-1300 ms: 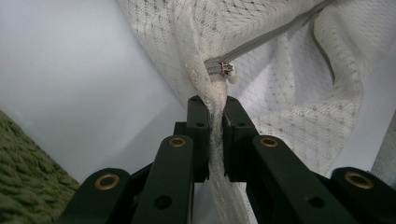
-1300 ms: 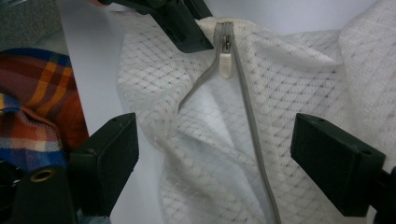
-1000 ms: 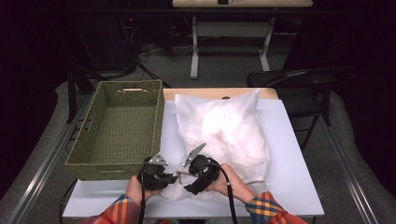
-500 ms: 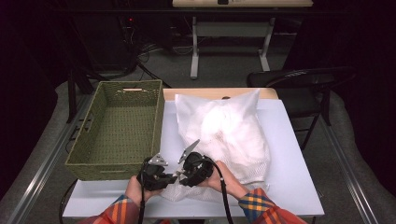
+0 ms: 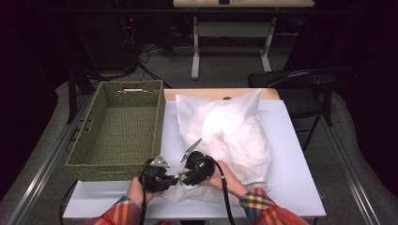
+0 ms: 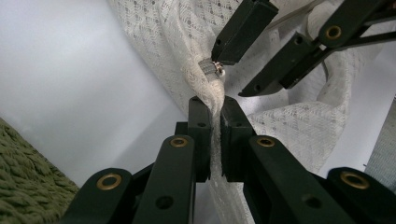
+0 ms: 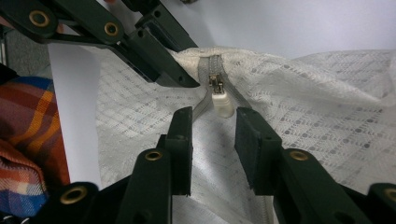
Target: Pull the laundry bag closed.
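Opening move: the two grippers work at the near corner of a white mesh laundry bag (image 5: 225, 136), apparently to unzip it.
Bag position: it lies on the white bench (image 5: 300, 187), just right of the green woven basket (image 5: 117, 131), its near edge at the person's hands.
Left gripper (image 6: 212, 140): clamped tight on a fold of the mesh just below the zipper end, fabric pinched between both jaws.
Right gripper (image 7: 212, 135): jaws parted, standing either side of the zipper pull (image 7: 220, 100) without touching it.
Zipper: grey tape (image 7: 208, 65) with a small metal slider and a pale plastic tab hanging toward the right gripper.
Handling: the bag looks soft, light and limp; the mesh bunches and slides easily, so it needs anchoring while the slider is drawn.
Where to hold: the tab is the only firm part; it is small and smooth, so a grip well over its middle seems safest.
Contents: something white and bulky fills the bag, but what it is cannot be made out through the mesh.
Hidden: the zipper's far run is cut off in the right gripper view, and in the high view the hands cover it.
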`<action>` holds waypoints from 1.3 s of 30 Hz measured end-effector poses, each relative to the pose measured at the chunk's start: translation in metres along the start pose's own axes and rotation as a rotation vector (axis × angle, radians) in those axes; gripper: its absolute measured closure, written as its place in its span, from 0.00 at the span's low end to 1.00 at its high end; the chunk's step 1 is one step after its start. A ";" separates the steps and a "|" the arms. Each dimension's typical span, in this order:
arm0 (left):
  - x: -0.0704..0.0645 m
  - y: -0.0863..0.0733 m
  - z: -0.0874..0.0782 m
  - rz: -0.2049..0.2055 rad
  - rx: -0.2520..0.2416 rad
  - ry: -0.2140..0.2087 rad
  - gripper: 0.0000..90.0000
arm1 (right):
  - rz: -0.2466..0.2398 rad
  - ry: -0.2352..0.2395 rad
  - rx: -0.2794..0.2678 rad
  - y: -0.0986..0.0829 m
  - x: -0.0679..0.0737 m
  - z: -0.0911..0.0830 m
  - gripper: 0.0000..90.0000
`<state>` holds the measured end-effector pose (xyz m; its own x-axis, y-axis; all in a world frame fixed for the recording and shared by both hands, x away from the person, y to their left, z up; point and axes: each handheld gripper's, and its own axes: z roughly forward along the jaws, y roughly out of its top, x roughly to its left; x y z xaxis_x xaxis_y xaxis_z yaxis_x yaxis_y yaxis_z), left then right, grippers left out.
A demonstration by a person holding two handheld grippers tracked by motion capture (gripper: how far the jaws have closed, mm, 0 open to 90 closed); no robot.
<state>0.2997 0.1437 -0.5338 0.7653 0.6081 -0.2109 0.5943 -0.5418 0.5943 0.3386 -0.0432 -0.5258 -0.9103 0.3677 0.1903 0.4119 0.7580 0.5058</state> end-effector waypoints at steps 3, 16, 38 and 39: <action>0.001 -0.001 0.000 -0.003 0.003 0.003 0.94 | -0.004 0.011 -0.004 0.001 0.002 0.002 0.76; -0.001 -0.003 0.000 0.003 0.009 -0.005 0.93 | -0.004 0.031 -0.006 0.001 0.000 0.004 0.76; -0.001 -0.004 0.001 0.012 0.033 -0.005 0.93 | 0.001 0.038 -0.016 0.002 0.002 0.010 0.89; -0.001 -0.004 0.001 0.012 0.037 0.000 0.90 | -0.002 0.036 -0.013 0.002 0.002 0.010 0.90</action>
<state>0.2965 0.1450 -0.5367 0.7725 0.6013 -0.2043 0.5940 -0.5702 0.5675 0.3382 -0.0357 -0.5325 -0.9121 0.3462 0.2197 0.4098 0.7517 0.5167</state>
